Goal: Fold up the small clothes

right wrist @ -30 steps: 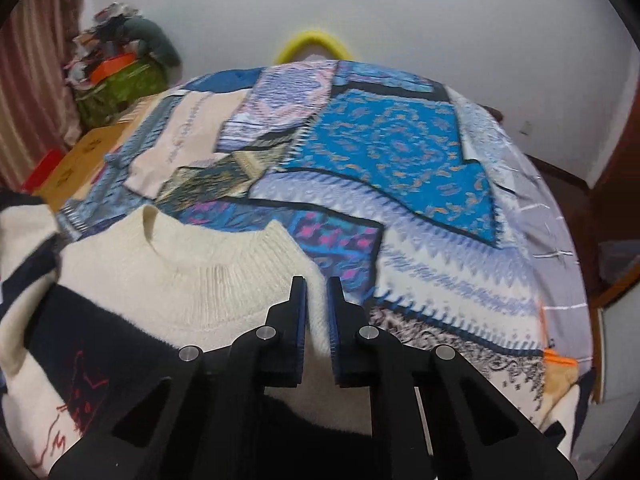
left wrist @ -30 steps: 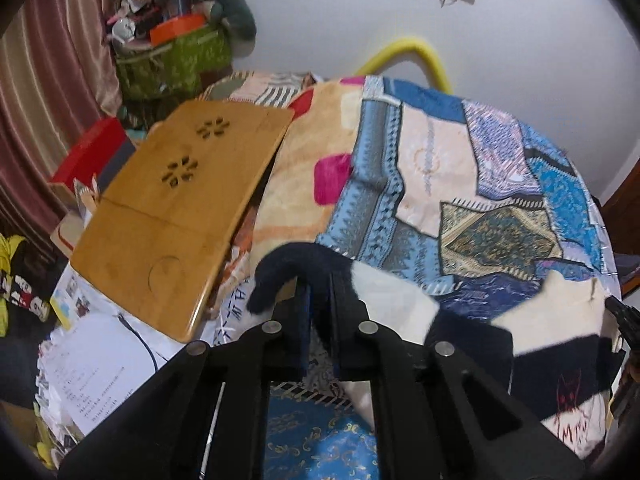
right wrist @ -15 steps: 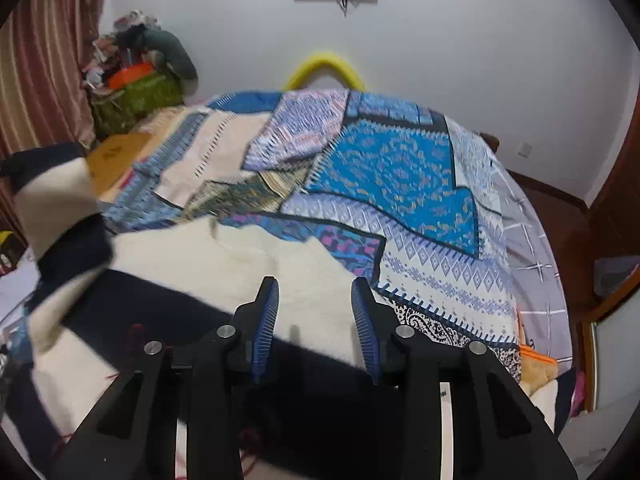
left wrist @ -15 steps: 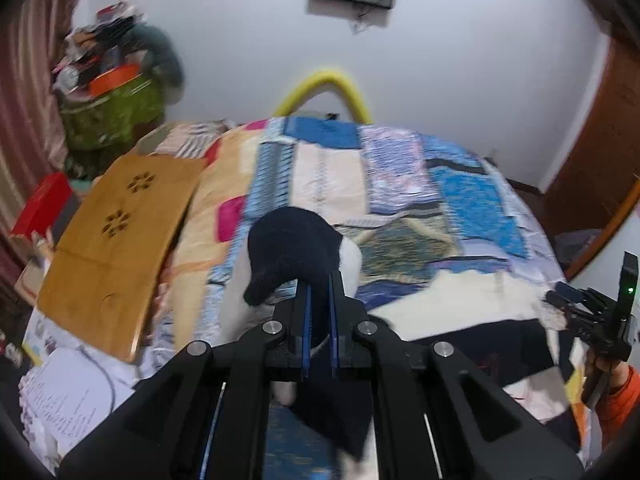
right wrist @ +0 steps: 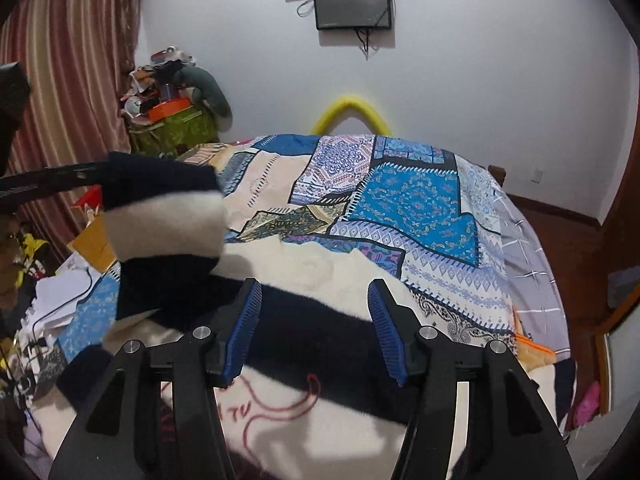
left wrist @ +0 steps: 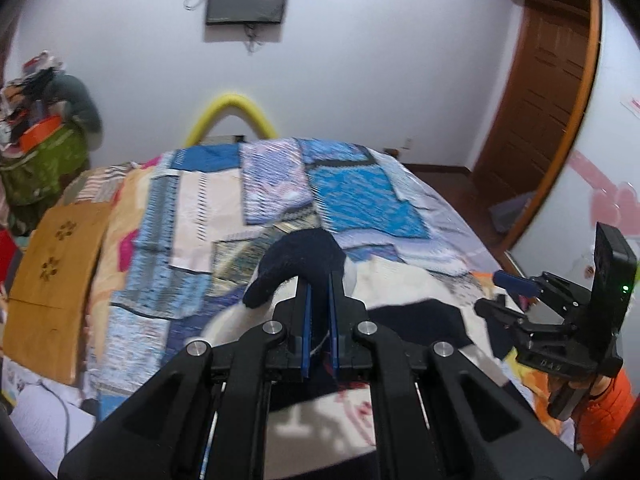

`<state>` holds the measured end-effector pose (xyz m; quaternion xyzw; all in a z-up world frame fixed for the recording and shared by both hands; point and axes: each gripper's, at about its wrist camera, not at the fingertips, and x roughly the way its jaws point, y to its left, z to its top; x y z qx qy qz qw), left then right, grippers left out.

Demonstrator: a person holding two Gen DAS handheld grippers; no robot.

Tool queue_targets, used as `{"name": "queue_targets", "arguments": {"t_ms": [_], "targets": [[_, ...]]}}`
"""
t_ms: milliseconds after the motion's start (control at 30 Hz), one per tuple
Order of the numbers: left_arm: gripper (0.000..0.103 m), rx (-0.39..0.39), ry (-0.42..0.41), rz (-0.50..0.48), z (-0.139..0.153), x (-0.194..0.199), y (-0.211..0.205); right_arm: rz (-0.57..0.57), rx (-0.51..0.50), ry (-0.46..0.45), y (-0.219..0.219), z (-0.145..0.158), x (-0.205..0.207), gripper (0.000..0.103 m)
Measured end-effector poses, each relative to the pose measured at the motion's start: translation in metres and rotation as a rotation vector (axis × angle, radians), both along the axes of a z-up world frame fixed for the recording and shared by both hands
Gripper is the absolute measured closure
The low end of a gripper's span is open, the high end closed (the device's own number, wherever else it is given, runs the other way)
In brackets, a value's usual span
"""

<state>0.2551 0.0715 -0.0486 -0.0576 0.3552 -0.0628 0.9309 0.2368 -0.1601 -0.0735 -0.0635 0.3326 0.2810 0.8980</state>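
Observation:
A cream and navy striped sweater (right wrist: pixel 320 320) with red stitching lies on the patchwork bedspread (right wrist: pixel 416 208). My left gripper (left wrist: pixel 319 300) is shut on the sweater's navy-cuffed sleeve (left wrist: pixel 300 256) and holds it lifted over the body of the sweater (left wrist: pixel 400 292). The lifted sleeve (right wrist: pixel 160 216) also shows at the left of the right wrist view. My right gripper (right wrist: pixel 316 328) is open and empty, hovering above the sweater's chest; it appears at the right of the left wrist view (left wrist: pixel 516 296).
A wooden lap desk (left wrist: pixel 52 280) leans at the bed's left side, with papers and a cable (left wrist: pixel 36 412) below it. A cluttered green bag (right wrist: pixel 172 124) stands in the far left corner. A yellow hoop (right wrist: pixel 352 112) sits behind the bed. A door (left wrist: pixel 540 92) is at right.
My right gripper has opened, let go of the sweater and pulled back above it. My left gripper has lifted the sleeve and carried it right, over the sweater's body.

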Motion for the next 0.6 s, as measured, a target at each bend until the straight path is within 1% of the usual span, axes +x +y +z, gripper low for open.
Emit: {"name": "queue_targets", "arguments": {"t_ms": [200, 267, 367, 433, 500, 533, 600], "targets": [[0.097, -0.032, 0.075, -0.084, -0.028, 0.005, -0.044, 0.009, -0.011, -0.003, -0.011, -0.002, -0.023, 0.050], [0.097, -0.032, 0.110, -0.112, -0.041, 0.003, -0.057, 0.008, -0.009, 0.006, -0.015, -0.006, -0.028, 0.047], [0.096, -0.030, 0.161, -0.136, -0.059, -0.004, -0.068, 0.000, -0.007, 0.022, -0.019, -0.013, -0.033, 0.046], [0.096, -0.017, 0.193, -0.145, -0.071, -0.009, -0.074, -0.003, -0.001, 0.039, -0.020, -0.018, -0.036, 0.046], [0.096, 0.016, 0.220, -0.148, -0.080, -0.014, -0.079, -0.005, 0.010, 0.064, -0.020, -0.023, -0.038, 0.046], [0.095, 0.025, 0.230, -0.148, -0.083, -0.015, -0.080, -0.006, 0.017, 0.079, -0.019, -0.026, -0.039, 0.046], [0.083, 0.026, 0.251, -0.142, -0.087, -0.019, -0.079, -0.002, 0.026, 0.093, -0.017, -0.030, -0.041, 0.046]]}}
